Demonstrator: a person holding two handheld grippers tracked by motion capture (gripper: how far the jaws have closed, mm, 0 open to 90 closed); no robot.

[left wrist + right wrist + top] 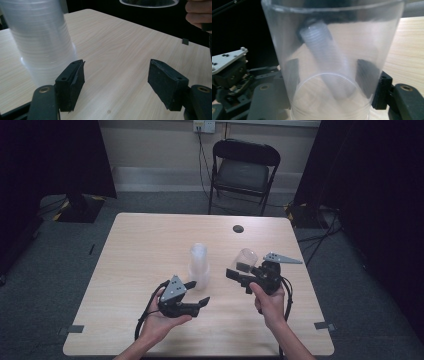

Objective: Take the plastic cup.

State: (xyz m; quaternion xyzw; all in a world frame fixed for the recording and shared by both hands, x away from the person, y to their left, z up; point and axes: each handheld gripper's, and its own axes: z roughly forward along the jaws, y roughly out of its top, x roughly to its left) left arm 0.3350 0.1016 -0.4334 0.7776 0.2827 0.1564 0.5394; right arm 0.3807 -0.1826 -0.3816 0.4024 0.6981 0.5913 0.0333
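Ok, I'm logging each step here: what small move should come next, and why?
Probably set the single cup down on bare table. The right gripper holds it lifted beside the cup stack, while the left gripper sits open near the stack, gripping nothing.

Looks like my lab/recording rm: black curtains (60, 155), grey carpet (45, 270), lone desk (150, 240), folding chair (243, 170) (cables on floor).

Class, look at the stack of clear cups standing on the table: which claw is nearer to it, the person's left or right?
Left. The left claw sits open just beside the stack of cups, toward the person. The right claw is farther to the side, holding a single clear cup.
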